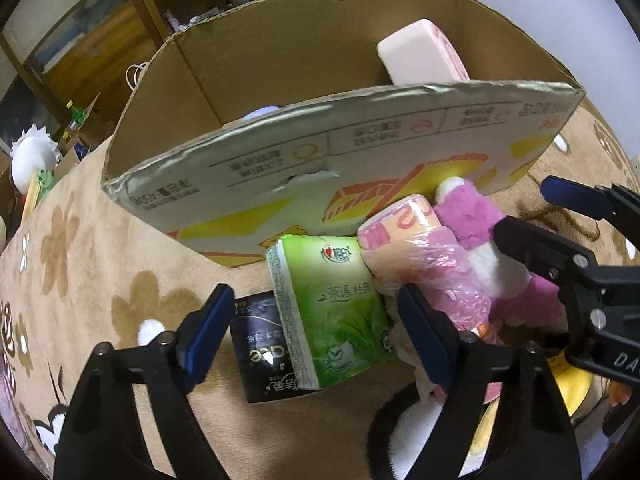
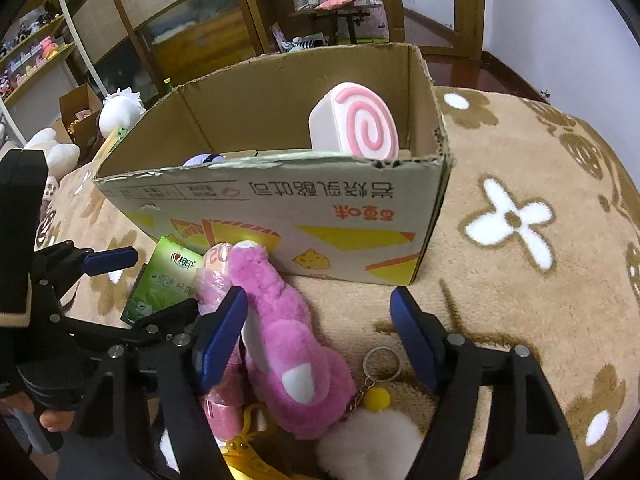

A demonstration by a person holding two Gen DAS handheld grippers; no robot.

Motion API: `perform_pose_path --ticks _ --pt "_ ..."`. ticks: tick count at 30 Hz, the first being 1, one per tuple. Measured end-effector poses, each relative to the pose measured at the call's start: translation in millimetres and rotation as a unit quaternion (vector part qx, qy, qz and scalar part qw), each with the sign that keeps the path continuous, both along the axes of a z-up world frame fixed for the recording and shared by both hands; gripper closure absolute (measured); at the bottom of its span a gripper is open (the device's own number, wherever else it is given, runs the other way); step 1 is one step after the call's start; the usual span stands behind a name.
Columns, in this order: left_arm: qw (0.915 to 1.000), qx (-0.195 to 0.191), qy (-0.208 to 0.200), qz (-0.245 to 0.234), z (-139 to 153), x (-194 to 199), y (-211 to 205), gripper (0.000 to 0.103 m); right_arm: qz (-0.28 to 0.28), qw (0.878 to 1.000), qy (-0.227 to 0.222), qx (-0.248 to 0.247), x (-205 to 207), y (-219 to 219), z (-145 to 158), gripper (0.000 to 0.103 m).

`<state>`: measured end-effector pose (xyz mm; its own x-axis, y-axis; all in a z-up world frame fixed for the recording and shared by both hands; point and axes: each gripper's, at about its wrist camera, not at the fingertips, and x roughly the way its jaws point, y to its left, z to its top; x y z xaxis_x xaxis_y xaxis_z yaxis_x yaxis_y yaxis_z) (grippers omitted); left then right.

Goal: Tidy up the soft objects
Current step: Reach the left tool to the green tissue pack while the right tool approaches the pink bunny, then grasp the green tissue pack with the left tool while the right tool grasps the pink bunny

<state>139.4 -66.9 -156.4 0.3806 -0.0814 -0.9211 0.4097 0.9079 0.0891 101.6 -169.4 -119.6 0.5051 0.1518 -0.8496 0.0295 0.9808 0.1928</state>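
Note:
A cardboard box (image 1: 360,160) (image 2: 280,208) stands on the beige flower rug and holds a white and pink swirl cushion (image 2: 356,124) (image 1: 420,52). In front of it lie a green tissue pack (image 1: 332,308) (image 2: 164,280), a black tissue pack (image 1: 260,352), a pink tissue roll in plastic (image 1: 416,252) (image 2: 216,276) and a pink plush toy (image 2: 288,344) (image 1: 472,220). My left gripper (image 1: 316,328) is open, its jaws either side of the green pack. My right gripper (image 2: 320,336) is open around the pink plush; it also shows in the left wrist view (image 1: 536,212).
A white fluffy keychain toy (image 2: 368,440) with a yellow ball (image 2: 376,398) and metal ring lies near my right gripper. A yellow toy (image 1: 568,388) lies at the right. Beyond the rug are shelves, a small table (image 2: 340,4) and white plush toys (image 2: 120,108).

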Motion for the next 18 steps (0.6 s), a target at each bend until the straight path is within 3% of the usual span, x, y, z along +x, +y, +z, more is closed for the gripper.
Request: perform_pose_path --ticks 4,9,13,18 --pt "0.9998 -0.003 0.021 0.000 -6.2 -1.7 -2.1 0.043 0.008 1.000 0.006 0.013 0.3 1.4 -3.3 0.036" --pt "0.9998 -0.001 0.022 0.002 -8.3 -2.8 -2.7 0.046 0.023 0.999 0.019 0.019 0.4 8.8 -10.1 0.038" --pt "0.9999 -0.003 0.015 0.002 -6.6 -6.9 -6.1 0.051 0.046 0.998 0.042 0.022 2.7 18.4 -21.6 0.052" --pt "0.9999 -0.009 0.002 0.007 1.1 -9.2 2.4 0.056 0.054 0.998 0.036 0.009 0.5 24.7 -18.9 0.057"
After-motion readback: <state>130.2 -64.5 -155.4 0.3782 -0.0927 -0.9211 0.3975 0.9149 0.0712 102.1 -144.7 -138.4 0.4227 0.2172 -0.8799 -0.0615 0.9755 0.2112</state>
